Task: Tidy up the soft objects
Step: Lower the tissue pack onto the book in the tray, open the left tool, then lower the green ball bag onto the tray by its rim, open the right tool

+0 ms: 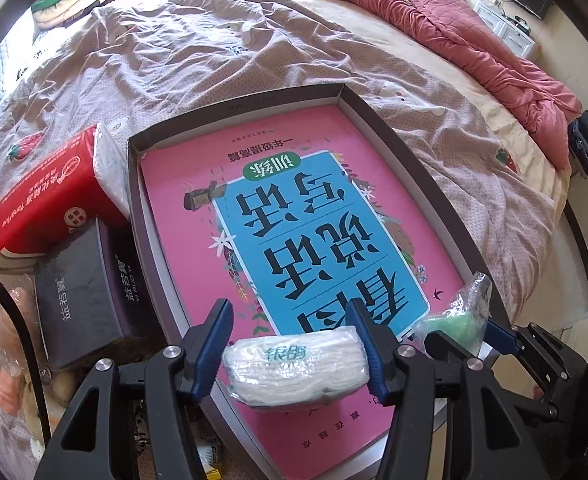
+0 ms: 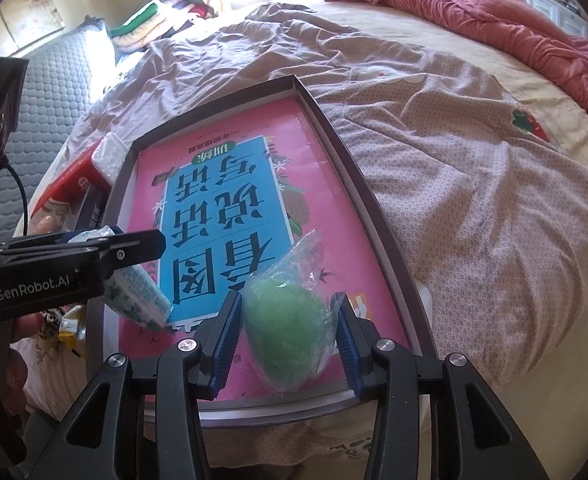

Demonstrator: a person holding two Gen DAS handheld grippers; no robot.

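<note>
Left gripper (image 1: 294, 350), jaws pinching a white plastic-wrapped tissue pack (image 1: 296, 370) with green print, held above the near edge of a shallow grey cardboard box lid (image 1: 426, 168). Right gripper (image 2: 287, 344), jaws pinching a green egg-shaped sponge in clear plastic wrap (image 2: 289, 328), held above the same tray's near right corner. A pink book with a blue panel (image 1: 294, 216) lies flat inside. The tray rests on a rumpled mauve bedsheet (image 2: 474, 200); a red tissue package (image 1: 41, 196) and a dark grey box (image 1: 89, 288) lie just beside its left wall.
</note>
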